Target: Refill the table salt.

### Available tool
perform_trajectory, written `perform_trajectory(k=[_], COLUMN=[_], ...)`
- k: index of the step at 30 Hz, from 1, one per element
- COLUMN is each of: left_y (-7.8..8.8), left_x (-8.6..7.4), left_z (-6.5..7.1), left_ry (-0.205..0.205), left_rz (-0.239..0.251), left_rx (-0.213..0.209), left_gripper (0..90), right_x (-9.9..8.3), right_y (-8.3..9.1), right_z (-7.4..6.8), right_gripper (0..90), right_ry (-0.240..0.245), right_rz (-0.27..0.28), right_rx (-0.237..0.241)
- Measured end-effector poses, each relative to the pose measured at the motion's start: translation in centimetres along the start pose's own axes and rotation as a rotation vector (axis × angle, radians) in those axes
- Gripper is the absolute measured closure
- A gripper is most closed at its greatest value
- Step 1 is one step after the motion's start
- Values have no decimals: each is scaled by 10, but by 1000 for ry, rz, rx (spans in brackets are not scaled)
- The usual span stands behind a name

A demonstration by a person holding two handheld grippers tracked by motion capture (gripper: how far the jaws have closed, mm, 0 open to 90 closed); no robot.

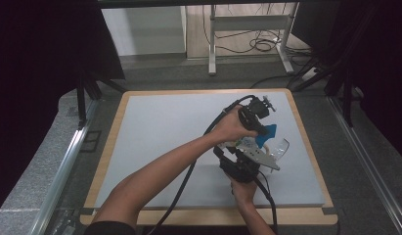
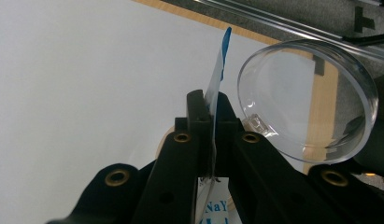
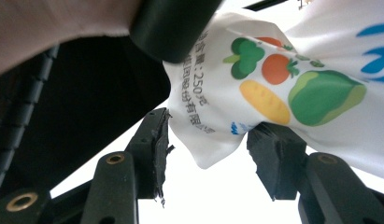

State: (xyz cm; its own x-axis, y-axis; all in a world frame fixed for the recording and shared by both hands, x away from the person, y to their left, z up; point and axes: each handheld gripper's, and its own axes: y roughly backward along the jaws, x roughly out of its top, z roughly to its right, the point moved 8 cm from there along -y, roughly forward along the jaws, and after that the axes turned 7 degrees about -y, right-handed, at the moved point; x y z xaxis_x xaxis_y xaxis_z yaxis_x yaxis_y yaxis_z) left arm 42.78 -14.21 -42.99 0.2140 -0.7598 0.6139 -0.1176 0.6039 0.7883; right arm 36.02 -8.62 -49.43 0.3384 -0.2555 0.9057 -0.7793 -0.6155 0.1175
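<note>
A white pouch printed with vegetables and blue at its top is held up over the right part of the white table. My left gripper is shut on its thin upper edge; in the high view this gripper reaches across from the left. From below, my right gripper holds the pouch's lower corner, with both pads against it; in the high view it sits just beneath the pouch. A clear round plastic container stands right beside the pouch.
The table has a wooden rim and metal rails run along both sides. A metal desk frame and floor cables lie beyond the far edge. Dark curtains hang at left and right.
</note>
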Motion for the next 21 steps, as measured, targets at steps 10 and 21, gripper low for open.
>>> perform_trajectory(k=[10, 21], left_y=[7, 9], left_x=[-4, -13], left_z=[0, -4], left_ry=[9, 43], left_rz=[26, 58], left_rx=[-5, -6], left_gripper=[899, 898], right_x=[-14, -25], right_y=[3, 2], right_z=[7, 14], right_gripper=[492, 490], right_ry=[21, 43], right_rz=[-38, -68], right_rx=[-25, -48])
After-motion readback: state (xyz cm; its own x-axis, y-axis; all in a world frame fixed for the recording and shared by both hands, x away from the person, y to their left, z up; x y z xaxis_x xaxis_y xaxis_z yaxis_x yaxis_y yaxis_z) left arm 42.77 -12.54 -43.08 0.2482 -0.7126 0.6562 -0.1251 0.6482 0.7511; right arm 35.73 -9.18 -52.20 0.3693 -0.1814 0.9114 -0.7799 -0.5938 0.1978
